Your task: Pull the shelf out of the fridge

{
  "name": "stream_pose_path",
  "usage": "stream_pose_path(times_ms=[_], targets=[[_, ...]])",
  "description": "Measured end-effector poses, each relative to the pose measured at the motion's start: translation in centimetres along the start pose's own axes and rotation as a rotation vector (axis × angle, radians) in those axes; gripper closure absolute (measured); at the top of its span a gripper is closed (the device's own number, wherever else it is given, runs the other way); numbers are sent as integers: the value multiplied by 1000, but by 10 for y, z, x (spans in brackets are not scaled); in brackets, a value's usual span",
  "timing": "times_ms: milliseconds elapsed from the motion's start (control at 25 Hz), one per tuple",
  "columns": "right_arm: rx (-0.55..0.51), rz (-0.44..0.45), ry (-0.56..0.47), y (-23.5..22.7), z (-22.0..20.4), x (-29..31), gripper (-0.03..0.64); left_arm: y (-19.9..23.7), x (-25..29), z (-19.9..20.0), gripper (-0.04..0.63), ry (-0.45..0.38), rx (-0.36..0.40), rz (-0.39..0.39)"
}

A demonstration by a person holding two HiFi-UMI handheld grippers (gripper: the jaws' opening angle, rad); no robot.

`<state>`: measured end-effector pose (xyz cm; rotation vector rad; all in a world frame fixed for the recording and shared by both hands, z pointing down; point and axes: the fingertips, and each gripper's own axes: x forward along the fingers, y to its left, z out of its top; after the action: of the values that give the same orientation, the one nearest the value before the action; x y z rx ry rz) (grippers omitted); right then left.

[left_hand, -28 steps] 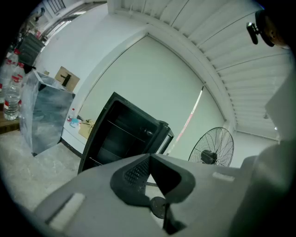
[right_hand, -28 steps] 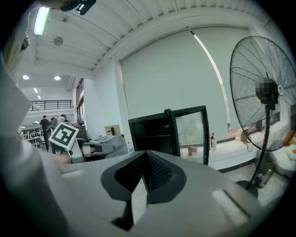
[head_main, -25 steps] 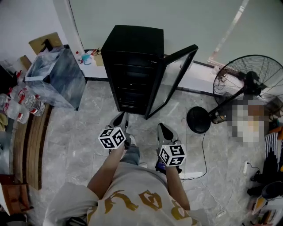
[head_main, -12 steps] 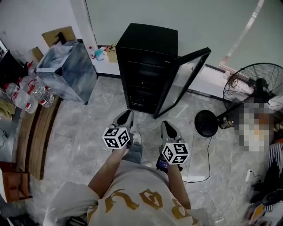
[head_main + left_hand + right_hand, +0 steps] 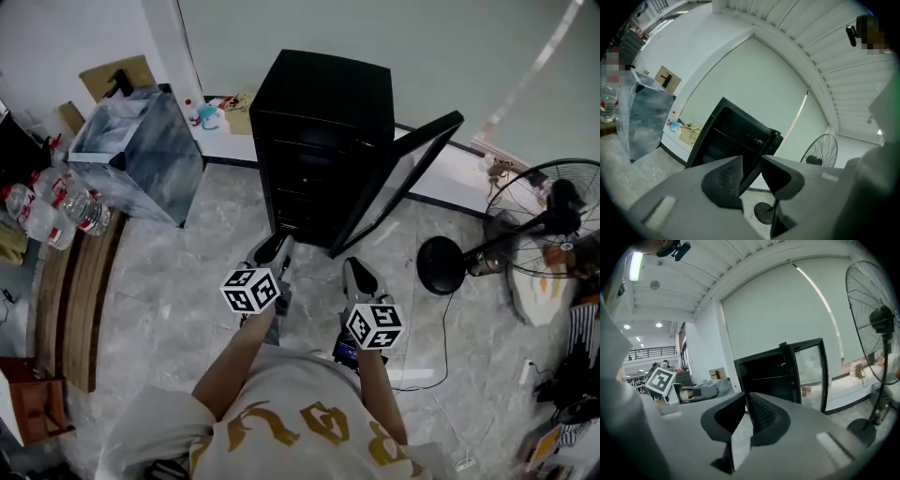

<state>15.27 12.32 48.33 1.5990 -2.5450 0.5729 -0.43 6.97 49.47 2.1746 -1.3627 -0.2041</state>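
Left tongs (image 5: 271, 251) sit slightly parted with nothing between them, and the right tongs (image 5: 357, 277) are all but pressed together, also empty. So neither is on anything yet. Both hang low over the tiled floor (image 5: 187, 281), short of the black fridge (image 5: 323, 103).

The fridge lies at twelve o'clock from both tongs. Its door (image 5: 405, 178) is swung wide out toward one o'clock, leaving the front open. The shelf (image 5: 768, 377) is inside that dark cavity, seen only as a thin pale line running straight across, nine to three (several such lines are stacked there, and I can't tell whether anything rests on them). My read is that the pull has to come back toward six o'clock, square to that long edge.

As for who's closer, the left tongs are nearly at the foot of the opening. The right tongs are further back and sit below the door's free edge, so the left looks better placed to reach in first.

Off at ten o'clock stands a bin (image 5: 141, 159) lined with a plastic bag, its contents unclear. Water bottles (image 5: 66, 211) cluster at nine o'clock, and a floor fan (image 5: 548, 211) stands at three o'clock.
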Motion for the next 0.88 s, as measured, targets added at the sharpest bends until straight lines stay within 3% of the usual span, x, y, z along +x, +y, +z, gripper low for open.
stream_pose_path(times_ms=[400, 880], targets=[[36, -115, 42, -4, 19, 121, 551, 75, 103, 53, 468, 90, -13, -85], [-4, -212, 16, 11, 42, 205, 543, 116, 153, 78, 468, 157, -27, -223]])
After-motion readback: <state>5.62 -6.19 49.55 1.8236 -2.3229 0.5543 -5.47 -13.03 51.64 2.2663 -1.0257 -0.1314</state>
